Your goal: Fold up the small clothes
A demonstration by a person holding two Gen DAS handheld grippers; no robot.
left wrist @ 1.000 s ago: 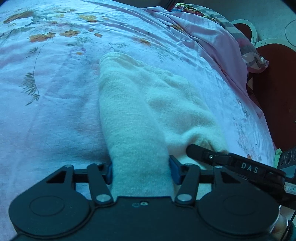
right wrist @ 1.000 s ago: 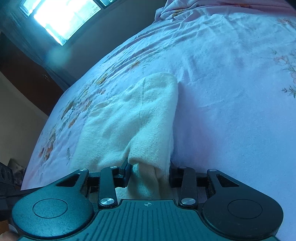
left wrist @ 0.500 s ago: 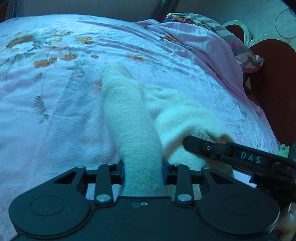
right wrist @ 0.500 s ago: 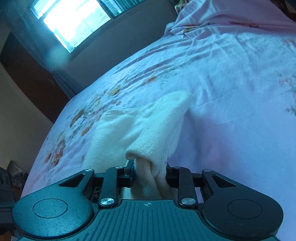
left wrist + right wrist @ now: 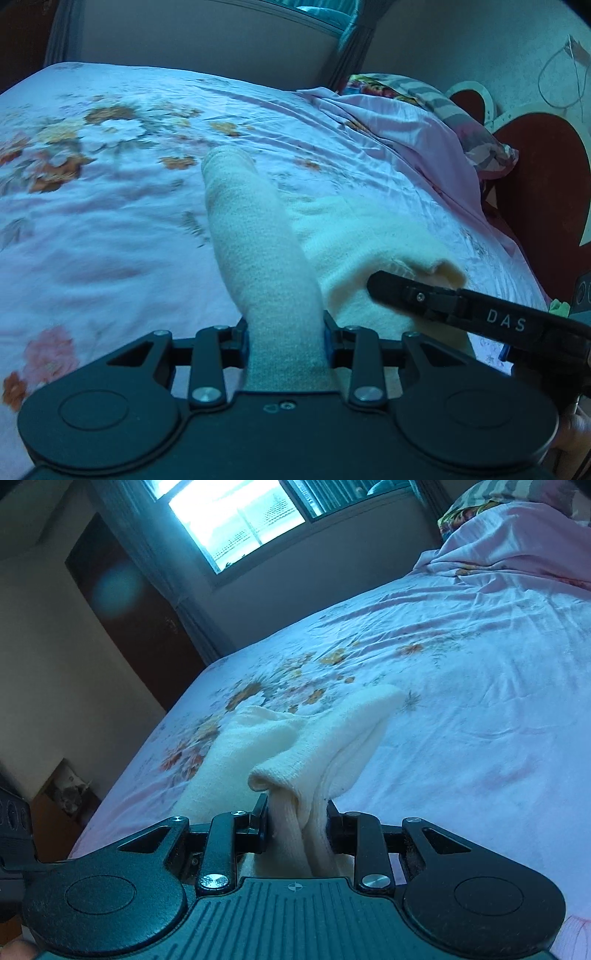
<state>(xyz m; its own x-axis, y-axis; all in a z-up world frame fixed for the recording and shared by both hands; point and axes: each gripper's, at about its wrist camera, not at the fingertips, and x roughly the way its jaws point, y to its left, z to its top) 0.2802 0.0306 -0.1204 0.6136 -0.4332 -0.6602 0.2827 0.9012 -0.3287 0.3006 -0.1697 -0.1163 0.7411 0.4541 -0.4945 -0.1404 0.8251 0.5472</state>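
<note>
Over bedsheet (image 5: 110, 229), both grippers' fingers pinch cream garment (image 5: 258, 258); fingertips hidden w/ cloth.

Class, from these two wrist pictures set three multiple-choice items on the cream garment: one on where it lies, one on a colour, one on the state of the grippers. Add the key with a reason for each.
1. Where does the far end of the cream garment rest?
A. on the floral bedsheet
B. on a wooden floor
C. on a chair

2. What colour are the pads of the left gripper?
A. red
B. blue
C. yellow

3. How do the left gripper and the right gripper stand?
A. both open and empty
B. only one holds cloth
C. each shut on the garment

Key: 1 A, the cloth trails down onto the flowered sheet. 2 B, blue shows at both sides of the pinched cloth. 3 C, in each wrist view cloth is squeezed between the pads.
</note>
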